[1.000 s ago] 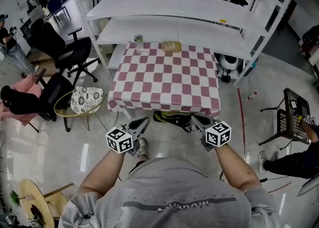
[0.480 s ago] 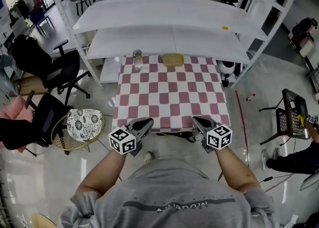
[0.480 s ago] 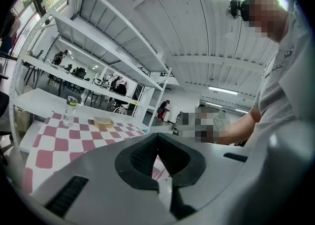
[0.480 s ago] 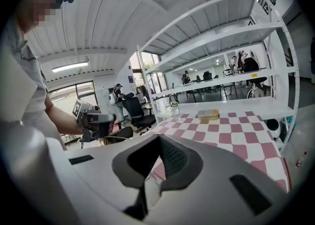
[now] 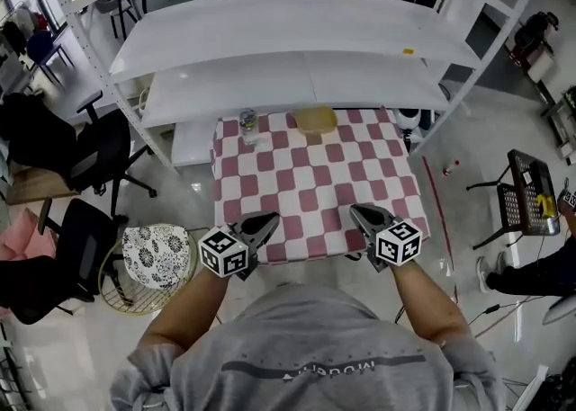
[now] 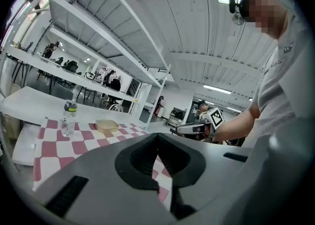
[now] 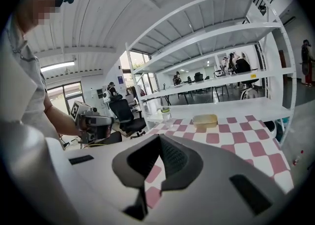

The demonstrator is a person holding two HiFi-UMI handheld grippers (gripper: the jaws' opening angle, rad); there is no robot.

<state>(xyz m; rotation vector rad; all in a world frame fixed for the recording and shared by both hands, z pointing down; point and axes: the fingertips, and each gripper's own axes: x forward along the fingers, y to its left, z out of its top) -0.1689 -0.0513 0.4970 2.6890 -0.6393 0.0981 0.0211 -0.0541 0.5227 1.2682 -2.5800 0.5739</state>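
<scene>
- Left gripper [image 5: 265,221]: jaws closed tip to tip, nothing between them. It hangs over the near edge of the desk [image 5: 317,186].
- Right gripper [image 5: 361,214]: same, jaws pressed together and empty, at the near edge on the other side.
- Bottle [image 5: 249,125]: upright at the far left of the desk, well apart from both grippers.
  - Clear plastic with a cap and a label band.
  - Probably light and a bit slick, and the thin wall would likely dent under a hard squeeze.
  - Best hold looks like the mid-body, around the label.
  - Fill level too small to tell.
- Tub [image 5: 315,119]: shallow, tan, open-topped, at the far edge near the middle. It sits near the bottle but not touching it.
  - Looks like light, fairly stiff plastic that would slide easily on the cloth.
  - A pinch on one side wall or the rim seems the obvious hold.
  - Nothing shows above its rim, and the inside can't be seen.
- The desk has a red-and-white checked cloth [image 5: 297,166], soft, likely to bunch if dragged.
- White shelf rack [image 5: 297,72] stands right behind the desk.
</scene>
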